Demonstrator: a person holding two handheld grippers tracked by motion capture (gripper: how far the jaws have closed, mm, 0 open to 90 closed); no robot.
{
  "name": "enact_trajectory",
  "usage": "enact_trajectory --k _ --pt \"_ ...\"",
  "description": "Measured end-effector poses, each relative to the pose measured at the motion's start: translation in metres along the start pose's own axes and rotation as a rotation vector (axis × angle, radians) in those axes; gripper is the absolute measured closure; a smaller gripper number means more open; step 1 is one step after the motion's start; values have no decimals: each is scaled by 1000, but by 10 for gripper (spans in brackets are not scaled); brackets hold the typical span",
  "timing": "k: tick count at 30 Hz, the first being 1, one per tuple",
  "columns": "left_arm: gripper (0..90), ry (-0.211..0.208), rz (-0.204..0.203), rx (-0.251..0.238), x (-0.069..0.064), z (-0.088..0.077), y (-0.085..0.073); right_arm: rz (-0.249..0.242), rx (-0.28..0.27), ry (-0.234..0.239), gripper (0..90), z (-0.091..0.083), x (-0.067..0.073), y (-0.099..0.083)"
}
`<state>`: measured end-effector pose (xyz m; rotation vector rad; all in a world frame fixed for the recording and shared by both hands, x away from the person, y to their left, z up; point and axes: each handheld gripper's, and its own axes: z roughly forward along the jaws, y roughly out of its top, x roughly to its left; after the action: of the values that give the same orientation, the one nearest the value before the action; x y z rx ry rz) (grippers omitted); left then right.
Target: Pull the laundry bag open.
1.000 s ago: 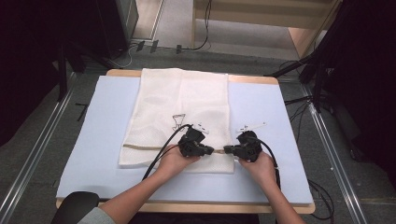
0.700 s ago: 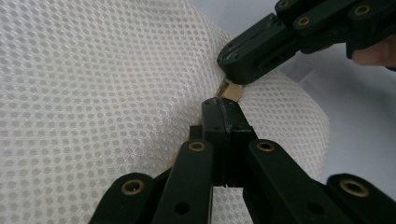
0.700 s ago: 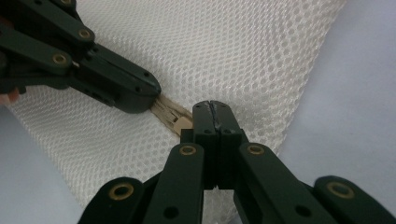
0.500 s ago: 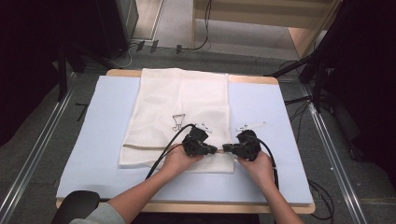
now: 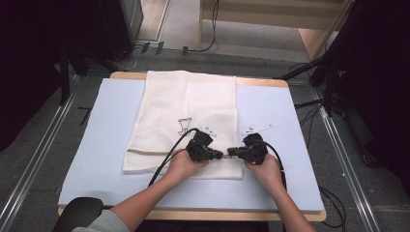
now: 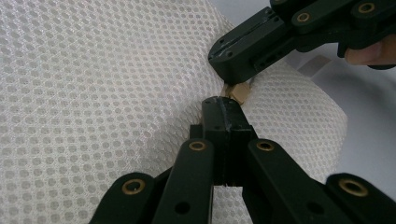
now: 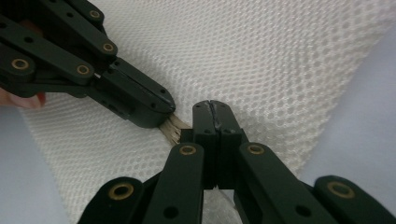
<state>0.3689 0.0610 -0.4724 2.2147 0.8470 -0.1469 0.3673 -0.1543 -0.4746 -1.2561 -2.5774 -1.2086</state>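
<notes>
A white mesh bag [image 5: 186,104] lies flat on the pale blue mat [image 5: 101,145], its near edge folded over. At that edge a beige trim [image 6: 239,92] sticks out. My left gripper [image 5: 220,155] and right gripper [image 5: 230,153] meet tip to tip there. In the left gripper view my own gripper [image 6: 223,106] stands shut right under the beige trim, with the right gripper's tip [image 6: 236,58] pressed on it from above. In the right gripper view my right gripper [image 7: 211,109] is shut over the mesh [image 7: 280,65], and beige strands [image 7: 172,127] run into the left gripper's tip [image 7: 140,105].
Two small white labels [image 5: 256,129] [image 5: 209,130] and a thin black wire shape [image 5: 183,125] lie on or beside the bag. Black cables [image 5: 167,162] trail from both grippers toward the person. The mat's bare parts lie left and right of the bag. A dark chair part [image 5: 77,212] sits at bottom left.
My left gripper has slid a little to the right, closing the gap to the right gripper. The right gripper has barely moved.
</notes>
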Motion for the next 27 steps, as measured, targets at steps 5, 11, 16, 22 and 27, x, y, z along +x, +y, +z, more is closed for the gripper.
enact_trajectory --k 5,11,16,22,27 --pt "900 1 4 -3 1 -1 -1 31 41 81 900 0 -5 1" --pt "900 5 5 -4 2 -3 -2 38 86 151 900 -2 -7 0" --pt "900 4 1 -9 3 -4 -3 -20 78 104 900 -4 -1 -3" --pt "900 -10 -15 -5 5 -6 -3 -11 68 93 900 -5 1 -3" --pt "900 -9 -16 3 5 -10 -1 -24 48 56 900 -13 1 -6"
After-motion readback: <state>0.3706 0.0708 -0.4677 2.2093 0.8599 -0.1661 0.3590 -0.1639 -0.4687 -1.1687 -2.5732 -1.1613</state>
